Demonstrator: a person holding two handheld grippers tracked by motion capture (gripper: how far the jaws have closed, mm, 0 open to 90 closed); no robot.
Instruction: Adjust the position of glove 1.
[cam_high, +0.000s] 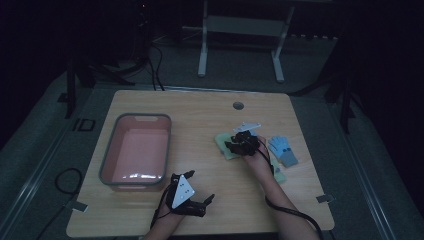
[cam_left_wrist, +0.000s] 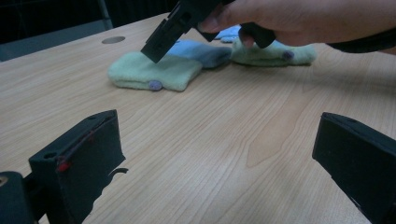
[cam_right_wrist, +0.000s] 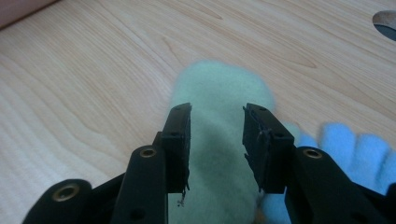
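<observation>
A pale green glove (cam_high: 226, 146) lies flat on the wooden table (cam_high: 200, 115), right of centre. My right gripper (cam_high: 239, 142) hovers just over it, open. In the right gripper view its jaws stand either side of the green glove (cam_right_wrist: 219, 154) with a gap between them (cam_right_wrist: 217, 112). A blue glove (cam_high: 283, 151) (cam_right_wrist: 355, 149) lies just to the right. A second green glove (cam_high: 279, 176) (cam_left_wrist: 273, 52) lies by the right forearm. My left gripper (cam_high: 200, 186) (cam_left_wrist: 219, 158) rests near the front edge, jaws wide open over bare wood.
A pink bin (cam_high: 135, 150) with a grey rim stands on the table's left half, with nothing visible inside. A round cable hole (cam_high: 238, 105) sits near the far edge. The left gripper view shows the green glove (cam_left_wrist: 154, 72) under the other hand's gripper (cam_left_wrist: 173, 28).
</observation>
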